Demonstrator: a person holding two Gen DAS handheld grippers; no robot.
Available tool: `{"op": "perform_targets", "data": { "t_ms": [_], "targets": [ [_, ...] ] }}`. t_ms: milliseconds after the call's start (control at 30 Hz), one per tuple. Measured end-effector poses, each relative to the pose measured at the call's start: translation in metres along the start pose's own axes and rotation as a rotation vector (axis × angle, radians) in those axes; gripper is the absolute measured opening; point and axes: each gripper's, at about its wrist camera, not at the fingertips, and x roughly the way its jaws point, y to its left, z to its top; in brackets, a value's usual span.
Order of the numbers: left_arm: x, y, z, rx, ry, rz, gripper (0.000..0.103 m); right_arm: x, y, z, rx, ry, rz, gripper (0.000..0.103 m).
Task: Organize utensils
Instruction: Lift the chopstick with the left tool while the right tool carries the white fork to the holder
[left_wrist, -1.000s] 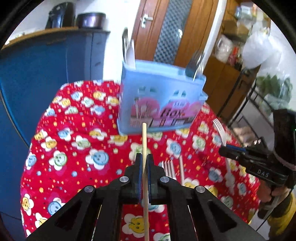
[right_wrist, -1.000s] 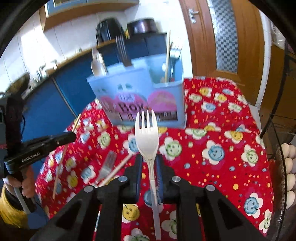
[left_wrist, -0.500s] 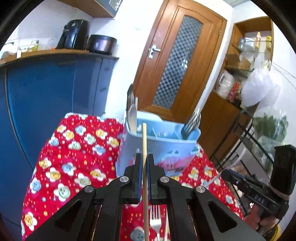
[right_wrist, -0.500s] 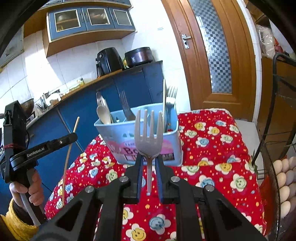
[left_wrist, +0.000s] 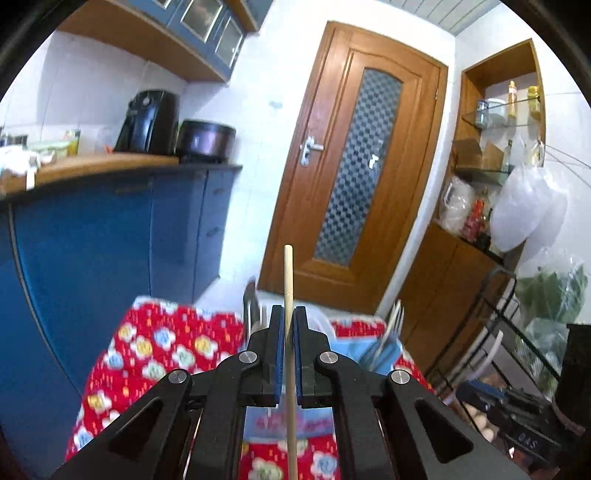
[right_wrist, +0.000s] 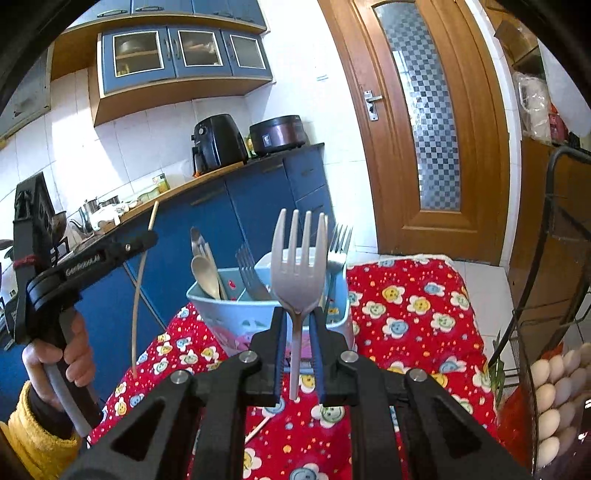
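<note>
My left gripper (left_wrist: 289, 314) is shut on a wooden chopstick (left_wrist: 288, 273) that stands upright, lifted above the table. It also shows in the right wrist view (right_wrist: 142, 243), holding the chopstick (right_wrist: 142, 280) left of the box. My right gripper (right_wrist: 297, 314) is shut on a white plastic fork (right_wrist: 298, 258), tines up, held in front of the light blue utensil box (right_wrist: 236, 314). The box holds a wooden spoon (right_wrist: 205, 271) and metal forks (right_wrist: 251, 275). In the left wrist view the box (left_wrist: 354, 347) is mostly hidden behind my fingers.
The table has a red flowered cloth (right_wrist: 413, 317). A loose stick (right_wrist: 258, 428) lies on it near my right gripper. Blue cabinets (left_wrist: 110, 236) stand left, a wooden door (left_wrist: 354, 155) behind. A wire rack with eggs (right_wrist: 554, 391) stands at the right.
Both grippers have risen and tilted upward with their utensils. The box has dropped low in both views, and the kitchen wall and cupboards now fill the upper part.
</note>
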Motion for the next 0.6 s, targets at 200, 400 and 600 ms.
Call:
{"op": "perform_targets", "data": {
  "t_ms": [200,400,600],
  "targets": [
    [0.018,-0.004,0.024,-0.026,-0.062,0.008,0.004,0.002,-0.003,0.018,-0.008,-0.017,-0.008,0.014],
    [0.042,-0.012,0.039,-0.025,-0.134,0.028,0.004,0.008,-0.009,0.037,-0.003,-0.049,-0.025,0.014],
    [0.065,-0.013,0.040,-0.022,-0.201,0.052,0.004,0.021,-0.015,0.048,0.015,-0.068,-0.038,0.014]
  ]
}}
